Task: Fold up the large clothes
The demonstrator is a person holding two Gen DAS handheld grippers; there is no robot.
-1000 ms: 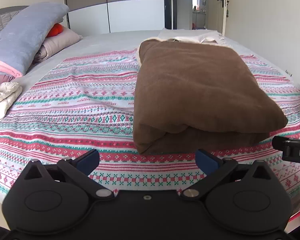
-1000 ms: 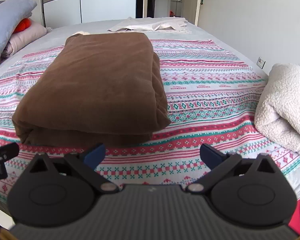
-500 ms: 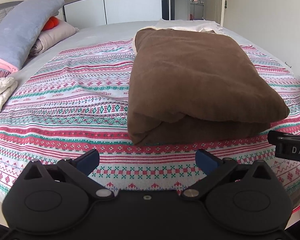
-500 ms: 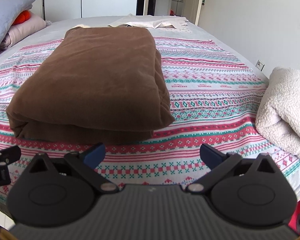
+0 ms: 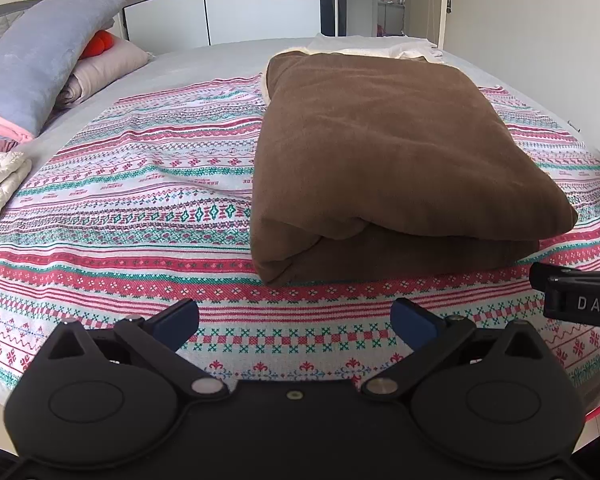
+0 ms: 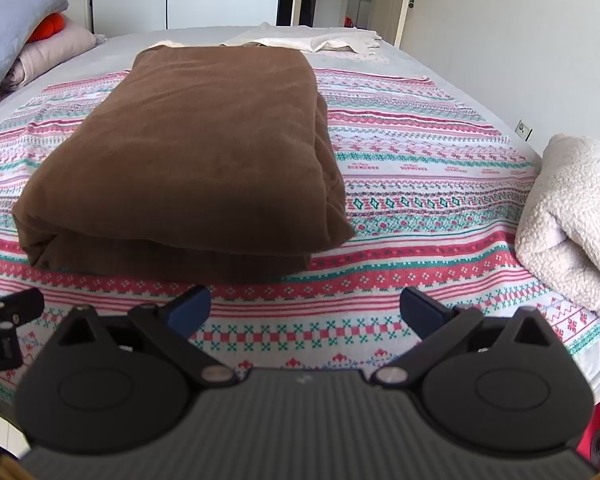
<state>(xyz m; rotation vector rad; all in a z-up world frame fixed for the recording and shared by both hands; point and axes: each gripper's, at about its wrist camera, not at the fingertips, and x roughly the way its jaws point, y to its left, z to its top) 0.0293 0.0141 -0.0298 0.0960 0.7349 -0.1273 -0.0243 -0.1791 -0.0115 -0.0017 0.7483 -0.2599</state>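
While both grippers, left and right, hang agape and empty, closer than before, the brown blanket seems fully folded.

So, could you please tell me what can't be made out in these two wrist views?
- Brown blanket: its far end and the inside of the fold are hidden by its own bulk in both views.
- White fleece blanket: cut off by the right wrist view's right edge.
- Right gripper: the left wrist view's right edge shows only one finger.
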